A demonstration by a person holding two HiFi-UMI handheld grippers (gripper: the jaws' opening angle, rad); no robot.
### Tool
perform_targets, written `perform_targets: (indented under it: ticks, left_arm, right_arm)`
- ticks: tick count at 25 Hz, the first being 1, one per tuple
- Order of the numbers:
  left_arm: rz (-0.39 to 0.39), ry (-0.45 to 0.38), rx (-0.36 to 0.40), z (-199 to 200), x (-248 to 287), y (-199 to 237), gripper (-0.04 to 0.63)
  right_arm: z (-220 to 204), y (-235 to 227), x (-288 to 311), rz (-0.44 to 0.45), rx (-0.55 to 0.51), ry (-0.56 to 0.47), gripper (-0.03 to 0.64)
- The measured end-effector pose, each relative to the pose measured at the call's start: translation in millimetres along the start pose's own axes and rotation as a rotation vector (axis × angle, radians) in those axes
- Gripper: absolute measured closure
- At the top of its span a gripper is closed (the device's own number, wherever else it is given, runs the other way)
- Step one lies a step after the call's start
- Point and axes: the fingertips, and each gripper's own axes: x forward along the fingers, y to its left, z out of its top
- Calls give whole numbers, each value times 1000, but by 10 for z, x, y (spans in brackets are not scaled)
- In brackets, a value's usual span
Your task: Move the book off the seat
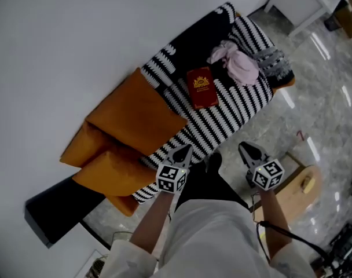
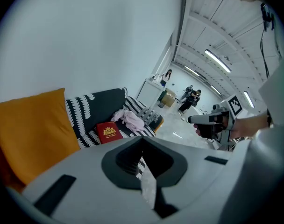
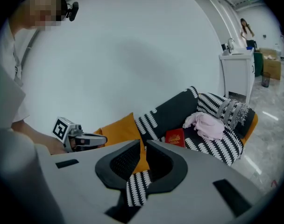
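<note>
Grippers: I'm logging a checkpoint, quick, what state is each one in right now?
Left gripper: closed, holding nothing.
Right gripper: closed, holding nothing.

Studio-like hall — strip lights, glossy floor, one sofa.

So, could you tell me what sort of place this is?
Probably a big hall or lab with a staged lounge corner: a striped sofa against a bare white wall, a glossy stone floor, and high ceiling strip lights in the left gripper view.
</note>
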Motion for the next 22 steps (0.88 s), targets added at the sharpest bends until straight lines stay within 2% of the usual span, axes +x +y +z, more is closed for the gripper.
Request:
perform_targets:
  ticks: [11, 22]
  left_arm:
    - [-27, 68, -39, -262, 970, 553, 592]
    - [-11, 48, -94, -515, 1848, 1198, 591]
  right_arm:
    - [-214, -624, 921, -7, 38, 83, 568]
    - [-639, -1220, 1903, 20, 63, 121, 565]
